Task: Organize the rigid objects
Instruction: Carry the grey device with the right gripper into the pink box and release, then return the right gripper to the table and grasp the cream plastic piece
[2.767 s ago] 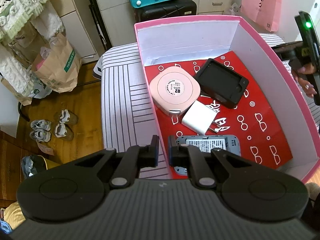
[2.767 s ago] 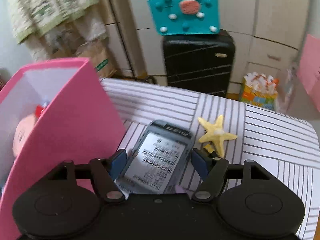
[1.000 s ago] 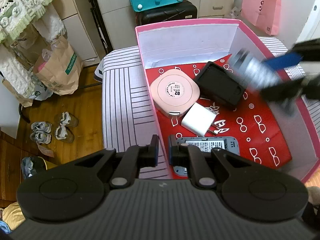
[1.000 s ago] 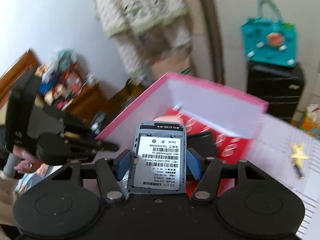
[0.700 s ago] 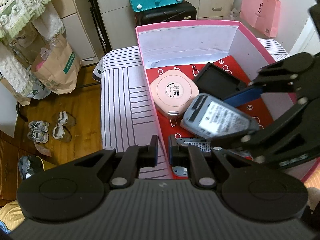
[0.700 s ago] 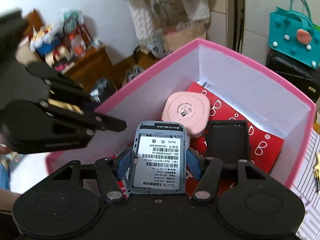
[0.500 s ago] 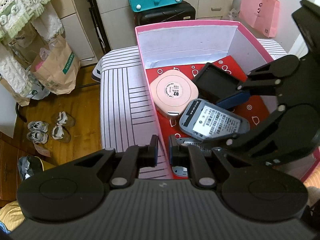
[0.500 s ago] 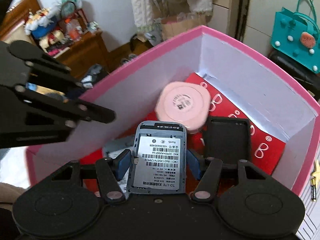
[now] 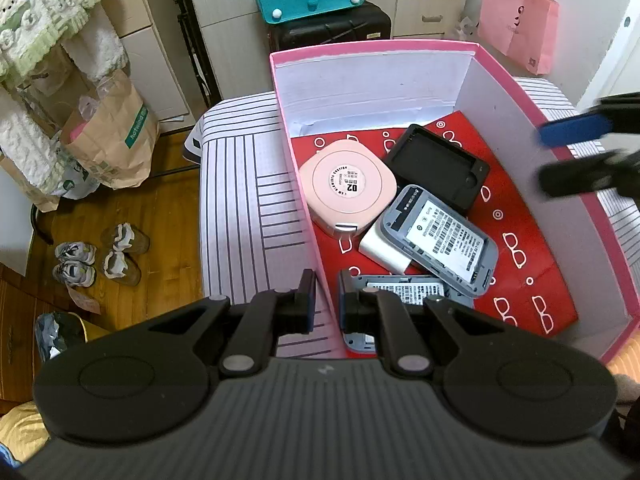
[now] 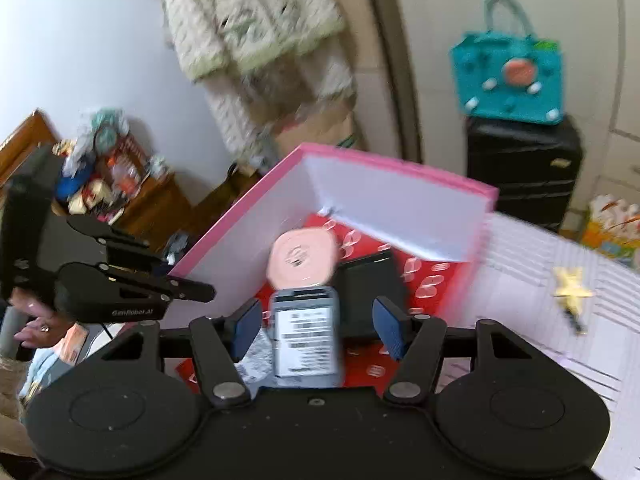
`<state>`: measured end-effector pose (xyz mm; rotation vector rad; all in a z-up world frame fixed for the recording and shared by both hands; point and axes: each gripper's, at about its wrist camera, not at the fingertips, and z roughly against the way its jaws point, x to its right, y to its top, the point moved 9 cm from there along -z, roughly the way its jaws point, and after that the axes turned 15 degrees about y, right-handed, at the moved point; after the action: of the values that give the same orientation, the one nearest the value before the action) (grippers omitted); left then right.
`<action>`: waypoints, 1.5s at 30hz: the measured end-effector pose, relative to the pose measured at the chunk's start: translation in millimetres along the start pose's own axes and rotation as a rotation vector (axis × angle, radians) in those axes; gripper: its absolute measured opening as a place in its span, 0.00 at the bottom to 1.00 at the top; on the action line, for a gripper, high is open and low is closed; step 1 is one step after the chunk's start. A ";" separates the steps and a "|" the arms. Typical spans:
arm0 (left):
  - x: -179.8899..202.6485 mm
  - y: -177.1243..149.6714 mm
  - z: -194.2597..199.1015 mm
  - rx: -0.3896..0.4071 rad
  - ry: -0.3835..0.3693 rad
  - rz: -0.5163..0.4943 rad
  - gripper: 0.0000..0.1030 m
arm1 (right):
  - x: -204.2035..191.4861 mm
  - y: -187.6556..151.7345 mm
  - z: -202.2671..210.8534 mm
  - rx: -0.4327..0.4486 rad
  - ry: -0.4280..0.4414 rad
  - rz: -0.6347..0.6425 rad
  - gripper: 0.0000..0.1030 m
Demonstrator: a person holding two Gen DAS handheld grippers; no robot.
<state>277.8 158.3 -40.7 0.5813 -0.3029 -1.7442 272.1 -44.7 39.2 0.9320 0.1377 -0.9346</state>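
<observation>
a table with a striped white cloth (image 9: pixel 240 208) stands in a room with a wooden floor. on it sits a big pink box (image 9: pixel 372 46) with white walls inside and a red bottom with little white drawings. the grey phone (image 9: pixel 444 238) lies in the box, back side up, with no cover, so its white sticker with black bar codes shows. it leans on a small white charger block (image 9: pixel 378 246). beside it are a round pink case (image 9: pixel 348 184) and a black tray (image 9: pixel 438 168). another grey phone (image 9: pixel 404 290) lies near the box's front.

the left gripper (image 9: pixel 325 304) pinches the box's side wall, one finger outside and one inside. the right gripper (image 10: pixel 322 326) is above the box with its blue pads wide apart and holds nothing; the phone is below them.
</observation>
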 end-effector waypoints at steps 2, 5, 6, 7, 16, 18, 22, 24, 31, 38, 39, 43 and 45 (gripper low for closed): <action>-0.6 -0.3 0.1 0.000 0.000 0.009 0.10 | 8.1 -2.1 22.8 0.042 -0.035 0.001 0.65; -0.5 -0.2 -0.3 -0.001 -0.001 0.022 0.10 | 24.6 -12.0 53.8 0.090 -0.092 -0.006 0.65; -0.4 -0.3 -0.5 -0.001 0.001 0.023 0.10 | 31.2 -17.0 62.1 0.100 -0.109 -0.009 0.65; -0.4 -0.5 -0.4 -0.001 0.004 0.024 0.10 | 38.0 -22.0 67.7 0.108 -0.125 -0.015 0.65; 1.0 0.2 -0.1 -0.011 0.021 0.037 0.10 | 84.4 -79.5 74.7 0.096 -0.178 -0.059 0.65; 1.2 0.2 0.0 -0.012 0.021 0.039 0.10 | 88.1 -86.3 70.8 0.083 -0.153 -0.075 0.66; 2.0 0.4 0.3 -0.015 0.027 0.038 0.10 | 89.2 -92.5 60.7 0.065 -0.119 -0.100 0.66; 2.0 0.3 0.6 -0.016 0.030 0.040 0.10 | 89.2 -95.5 54.1 0.057 -0.114 -0.103 0.66; 2.1 0.4 0.9 -0.015 0.030 0.040 0.10 | 108.5 -95.9 29.0 0.022 -0.178 -0.130 0.45; 2.2 0.6 1.0 -0.014 0.030 0.038 0.10 | 120.9 -77.4 44.0 0.087 -0.106 -0.262 0.37; 2.0 0.5 0.9 -0.015 0.031 0.040 0.10 | 120.2 -74.8 45.4 0.091 -0.105 -0.263 0.37; 3.0 0.8 1.4 -0.012 0.027 0.039 0.10 | 108.9 -60.9 49.9 0.110 -0.085 -0.240 0.37; 3.2 0.9 1.5 -0.011 0.027 0.039 0.10 | 101.2 -52.1 52.7 0.117 -0.087 -0.212 0.37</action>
<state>277.2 154.8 -39.7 0.5862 -0.2837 -1.6982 281.4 -160.1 -9.0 0.9962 0.1095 -1.1882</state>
